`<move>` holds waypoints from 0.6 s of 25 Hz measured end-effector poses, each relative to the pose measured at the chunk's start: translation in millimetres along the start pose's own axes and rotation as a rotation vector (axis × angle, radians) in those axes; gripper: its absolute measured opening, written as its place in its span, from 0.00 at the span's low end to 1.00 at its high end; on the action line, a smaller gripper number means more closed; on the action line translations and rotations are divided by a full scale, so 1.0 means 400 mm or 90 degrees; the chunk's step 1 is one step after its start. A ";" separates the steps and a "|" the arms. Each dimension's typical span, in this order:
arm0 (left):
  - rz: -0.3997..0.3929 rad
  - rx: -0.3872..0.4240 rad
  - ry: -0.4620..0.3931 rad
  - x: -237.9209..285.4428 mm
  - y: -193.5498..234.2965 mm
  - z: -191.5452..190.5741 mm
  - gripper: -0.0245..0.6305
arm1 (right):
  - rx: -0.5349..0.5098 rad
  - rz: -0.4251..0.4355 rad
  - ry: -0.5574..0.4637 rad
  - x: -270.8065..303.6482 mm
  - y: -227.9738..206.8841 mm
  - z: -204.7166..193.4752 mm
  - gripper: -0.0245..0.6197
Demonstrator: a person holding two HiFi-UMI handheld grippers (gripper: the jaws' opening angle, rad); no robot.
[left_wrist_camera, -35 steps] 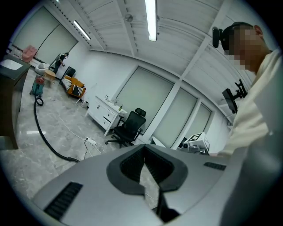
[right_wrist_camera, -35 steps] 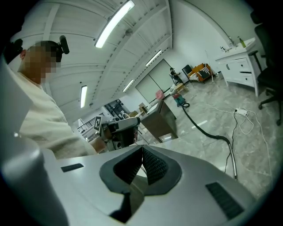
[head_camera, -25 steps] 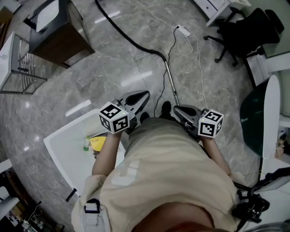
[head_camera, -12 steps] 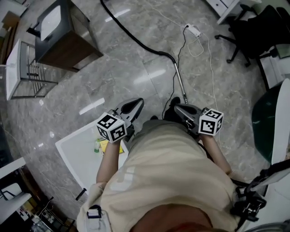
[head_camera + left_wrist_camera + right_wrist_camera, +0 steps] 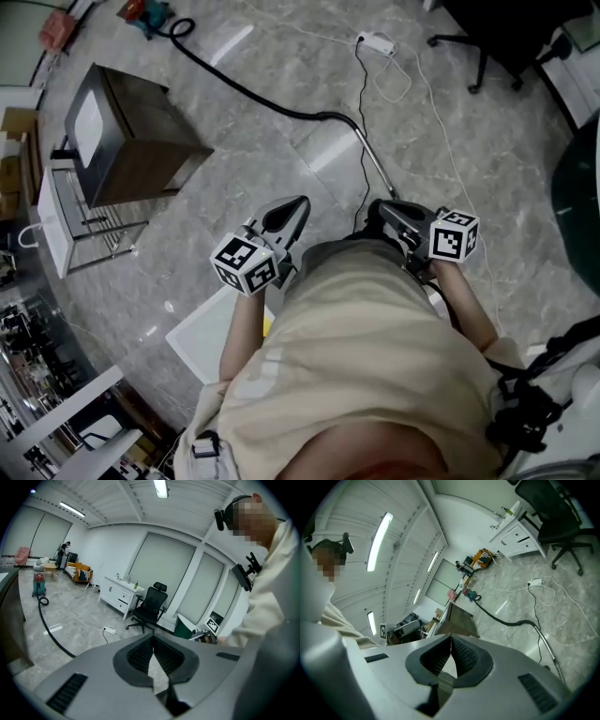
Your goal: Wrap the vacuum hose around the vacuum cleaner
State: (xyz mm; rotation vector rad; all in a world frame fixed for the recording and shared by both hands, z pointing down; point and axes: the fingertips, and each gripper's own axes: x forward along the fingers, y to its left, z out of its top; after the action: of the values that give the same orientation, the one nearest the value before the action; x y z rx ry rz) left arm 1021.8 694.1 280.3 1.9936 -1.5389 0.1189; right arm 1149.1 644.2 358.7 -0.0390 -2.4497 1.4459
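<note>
**Inspector:** State of the tongs?

**Operator:** My left gripper and right gripper both have their jaws pressed together with nothing between them. Neither holds the hose.

**Inspector:** Where is the hose?

**Operator:** The hose lies loose on the floor, running past the far side of the cabinet. The vacuum cleaner stands beyond the cabinet, well apart from me. The metal wand ends on the cabinet's near side, close to my grippers. No wrapping is done yet.

**Inspector:** Recommended method?

**Operator:** I judge the wand the best first hold: part one pair of jaws and take it near the hose joint. Then I'd carry it round the cabinet toward the vacuum cleaner, gathering slack with the other gripper — keeping the hose off the cabinet's corner.

**Inspector:** Surface and room?

**Operator:** Glossy grey marble, so I expect the hose to slide easily. A wire rack stands just beside the cabinet. A power strip with a loose white cable and an office chair lie well apart from the cabinet — a snag risk.
</note>
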 end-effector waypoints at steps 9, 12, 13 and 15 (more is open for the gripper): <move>-0.043 0.097 0.041 0.185 0.001 0.097 0.05 | 0.012 -0.037 -0.099 -0.100 -0.110 0.177 0.05; -0.066 0.148 0.072 0.255 0.015 0.119 0.05 | 0.031 -0.058 -0.141 -0.127 -0.145 0.213 0.05; -0.078 0.163 0.082 0.280 0.020 0.127 0.05 | 0.041 -0.066 -0.156 -0.133 -0.159 0.222 0.05; -0.106 0.184 0.100 0.328 0.036 0.142 0.05 | 0.056 -0.088 -0.179 -0.137 -0.184 0.236 0.05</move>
State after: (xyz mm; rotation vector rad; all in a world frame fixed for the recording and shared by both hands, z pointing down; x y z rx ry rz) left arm 1034.4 551.8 295.7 2.2665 -1.3103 0.4420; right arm 1185.6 518.0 366.3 0.3696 -2.5394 1.5884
